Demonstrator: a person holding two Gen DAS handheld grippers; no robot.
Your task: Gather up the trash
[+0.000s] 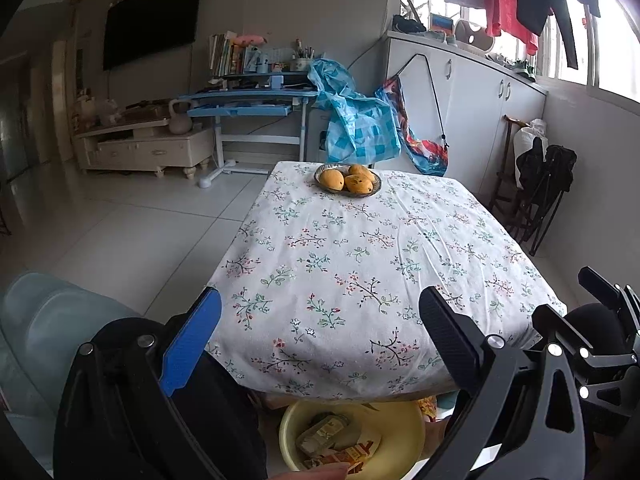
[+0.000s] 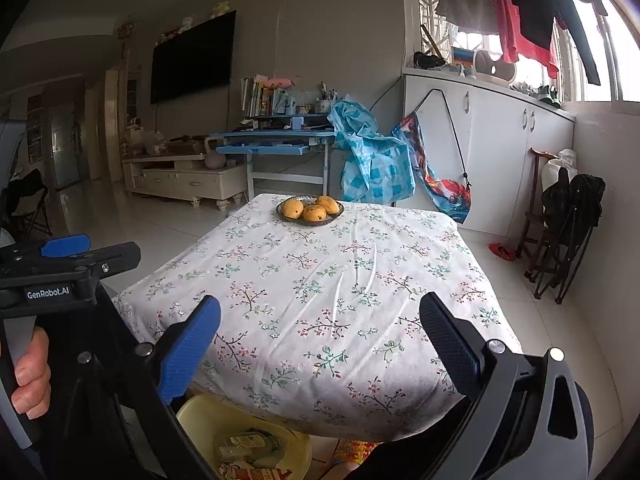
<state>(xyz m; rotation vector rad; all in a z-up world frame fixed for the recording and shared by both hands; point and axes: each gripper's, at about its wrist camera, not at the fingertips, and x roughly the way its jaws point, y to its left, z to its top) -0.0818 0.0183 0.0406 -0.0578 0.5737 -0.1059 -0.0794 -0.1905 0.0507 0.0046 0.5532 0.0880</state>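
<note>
Both handheld tools hover at the near edge of a low table, fingers spread wide and gripping nothing: the left gripper (image 1: 320,336) and the right gripper (image 2: 320,340) are held level and pulled back, likely because the collecting looks finished. The trash (image 1: 332,440), crushed cartons and wrappers, lies in a yellow basin (image 1: 404,428) on the floor, tucked just under the table's overhanging near edge (a sensible spot, judging by the layout, for sweeping litter straight off the top). What some of the packets are cannot be made out in the shadow there. The flowered tablecloth (image 1: 360,248) shows no litter on its wide surface, giving free room to sweep either tool forward. At the far edge a dish of mangoes (image 1: 347,180) sits well apart from the grippers, kept out of the working area. Open tiled floor (image 1: 132,232) runs along the table's left side; folded chairs (image 2: 568,224) crowd the wall to the right
</note>
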